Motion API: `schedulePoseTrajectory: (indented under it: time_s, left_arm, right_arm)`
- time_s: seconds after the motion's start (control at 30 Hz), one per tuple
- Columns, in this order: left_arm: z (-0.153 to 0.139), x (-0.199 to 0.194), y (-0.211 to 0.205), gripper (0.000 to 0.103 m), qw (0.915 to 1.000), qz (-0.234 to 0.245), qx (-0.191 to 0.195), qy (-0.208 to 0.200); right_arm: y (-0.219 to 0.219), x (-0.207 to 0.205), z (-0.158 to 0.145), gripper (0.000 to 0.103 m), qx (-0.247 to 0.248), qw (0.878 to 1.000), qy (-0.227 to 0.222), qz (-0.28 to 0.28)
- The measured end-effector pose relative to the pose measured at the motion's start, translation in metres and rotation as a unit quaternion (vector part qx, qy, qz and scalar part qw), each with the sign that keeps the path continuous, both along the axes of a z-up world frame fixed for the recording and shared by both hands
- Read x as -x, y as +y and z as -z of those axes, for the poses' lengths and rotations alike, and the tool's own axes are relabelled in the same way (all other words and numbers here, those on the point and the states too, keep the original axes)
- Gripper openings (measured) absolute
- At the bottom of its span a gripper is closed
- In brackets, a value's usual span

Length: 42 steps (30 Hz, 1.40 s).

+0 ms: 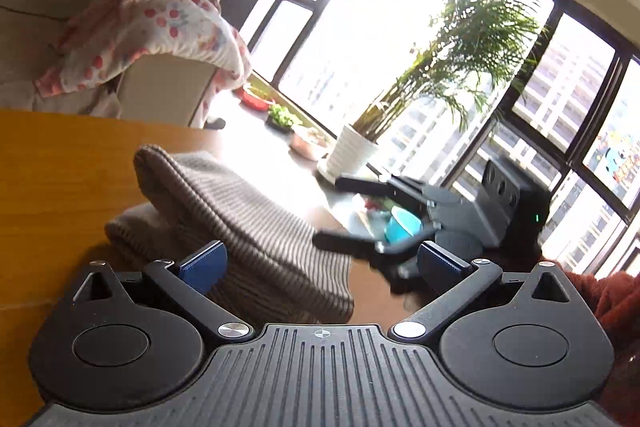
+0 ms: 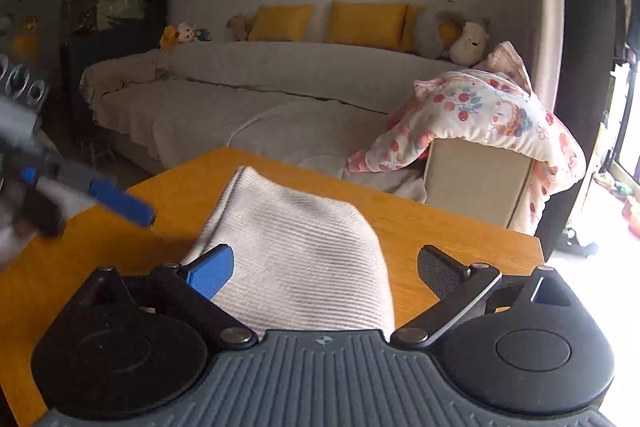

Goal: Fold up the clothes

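— How does the sweater (image 2: 296,251) look?
— Beige, ribbed, folded into a thick bundle on the wooden table (image 2: 440,223).
— And the grippers?
— Left gripper (image 1: 320,263) and right gripper (image 2: 324,267) hover over the sweater, jaws spread, holding nothing.

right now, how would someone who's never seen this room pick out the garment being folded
Start at the orange wooden table in front of the long grey sofa. The ribbed beige knit garment lies folded on that table, between the open left gripper and open right gripper. Unlike the cherry-print quilt draped over the sofa's arm, it is plain, with fine ribbing.
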<state>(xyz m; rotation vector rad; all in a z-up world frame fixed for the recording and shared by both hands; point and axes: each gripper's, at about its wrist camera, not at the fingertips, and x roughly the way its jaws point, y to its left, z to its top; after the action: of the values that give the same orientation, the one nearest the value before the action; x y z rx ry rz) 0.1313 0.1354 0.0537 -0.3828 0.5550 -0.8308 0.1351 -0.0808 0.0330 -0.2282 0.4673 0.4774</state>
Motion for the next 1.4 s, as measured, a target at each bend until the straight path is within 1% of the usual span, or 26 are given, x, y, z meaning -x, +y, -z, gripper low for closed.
schedulePoseTrajectory:
  time_s: [0.03, 0.1, 0.17, 0.27, 0.3, 0.37, 0.43, 0.47, 0.53, 0.57, 0.67, 0.77, 0.87, 0.9, 0.97, 1.03, 1.1, 1.17, 1.2, 1.23, 1.27, 1.3, 1.33, 1.4]
  left_arm:
    - [-0.006, -0.008, 0.001, 0.103, 0.9998, -0.018, 0.011, -0.008]
    - [-0.015, -0.025, 0.001, 0.103, 0.9981, -0.050, 0.030, -0.017]
    - [-0.015, -0.047, -0.003, 0.103, 0.9965, -0.067, 0.050, -0.005]
    - [-0.001, -0.088, -0.013, 0.103, 0.9943, -0.087, 0.045, 0.044]
    - [0.011, -0.095, -0.015, 0.103, 0.9922, -0.095, 0.036, 0.072]
    - [0.036, -0.109, -0.017, 0.103, 0.9856, -0.112, 0.019, 0.125]
    - [0.054, -0.106, -0.014, 0.103, 0.9846, -0.114, 0.015, 0.131]
    - [0.054, -0.100, -0.013, 0.103, 0.9865, -0.115, 0.012, 0.117]
    - [0.048, -0.092, -0.011, 0.103, 0.9867, -0.118, 0.006, 0.111]
    - [0.044, -0.089, -0.008, 0.103, 0.9864, -0.122, 0.008, 0.110]
    - [0.028, -0.063, 0.015, 0.103, 0.9834, -0.152, 0.019, 0.097]
    - [0.026, -0.043, 0.034, 0.103, 0.9783, -0.185, 0.016, 0.091]
    - [0.036, -0.023, 0.048, 0.103, 0.9722, -0.209, 0.018, 0.105]
    - [0.040, -0.017, 0.050, 0.103, 0.9704, -0.214, 0.021, 0.110]
    - [0.046, -0.006, 0.054, 0.099, 0.9674, -0.221, 0.027, 0.120]
    - [0.049, 0.001, 0.054, 0.085, 0.9663, -0.222, 0.033, 0.126]
    - [0.051, 0.007, 0.053, 0.084, 0.9662, -0.222, 0.034, 0.127]
    - [0.050, 0.013, 0.051, 0.076, 0.9674, -0.222, 0.022, 0.120]
    - [0.049, 0.016, 0.050, 0.070, 0.9681, -0.222, 0.014, 0.115]
    - [0.047, 0.019, 0.049, 0.065, 0.9687, -0.223, 0.009, 0.110]
    - [0.047, 0.022, 0.050, 0.062, 0.9692, -0.222, 0.007, 0.107]
    - [0.047, 0.024, 0.050, 0.058, 0.9697, -0.219, 0.007, 0.107]
    - [0.047, 0.026, 0.050, 0.057, 0.9702, -0.217, 0.008, 0.108]
    - [0.051, 0.024, 0.047, 0.057, 0.9704, -0.212, 0.012, 0.115]
  right_arm:
    - [0.006, 0.001, 0.011, 0.098, 0.004, 1.000, 0.019, -0.008]
    - [0.011, 0.001, 0.030, 0.100, -0.012, 0.998, 0.054, -0.006]
    - [0.013, 0.005, 0.037, 0.100, 0.000, 0.999, 0.054, -0.006]
    - [0.015, 0.012, 0.042, 0.100, 0.030, 0.999, 0.041, -0.007]
    - [0.015, 0.015, 0.043, 0.100, 0.040, 0.998, 0.037, -0.008]
    - [0.016, 0.020, 0.047, 0.100, 0.060, 0.998, 0.028, -0.009]
    - [0.018, 0.025, 0.050, 0.100, 0.080, 0.997, 0.019, -0.010]
    - [0.018, 0.027, 0.051, 0.100, 0.090, 0.996, 0.014, -0.011]
    - [0.020, 0.031, 0.054, 0.101, 0.109, 0.994, 0.005, -0.012]
    - [0.020, 0.033, 0.052, 0.102, 0.109, 0.994, 0.004, -0.013]
    - [0.017, 0.036, 0.039, 0.103, 0.092, 0.996, 0.004, -0.014]
    - [0.012, 0.041, 0.021, 0.103, 0.049, 0.999, 0.003, -0.011]
    - [0.015, 0.052, 0.008, 0.103, 0.003, 1.000, -0.012, -0.010]
    - [0.020, 0.056, 0.006, 0.103, -0.005, 1.000, -0.023, -0.011]
    - [0.036, 0.063, 0.007, 0.102, -0.003, 0.999, -0.050, -0.011]
    - [0.058, 0.061, 0.015, 0.095, 0.020, 0.998, -0.064, -0.012]
    - [0.079, 0.050, 0.028, 0.084, 0.050, 0.997, -0.062, -0.017]
    - [0.091, 0.046, 0.040, 0.079, 0.089, 0.993, -0.075, -0.013]
    - [0.094, 0.046, 0.045, 0.069, 0.109, 0.990, -0.089, -0.004]
    - [0.093, 0.046, 0.045, 0.061, 0.115, 0.989, -0.097, 0.005]
    - [0.089, 0.046, 0.042, 0.052, 0.111, 0.989, -0.100, 0.014]
    - [0.083, 0.048, 0.038, 0.052, 0.098, 0.990, -0.101, 0.024]
    - [0.077, 0.050, 0.034, 0.052, 0.085, 0.991, -0.101, 0.036]
    - [0.070, 0.052, 0.033, 0.053, 0.077, 0.992, -0.097, 0.038]
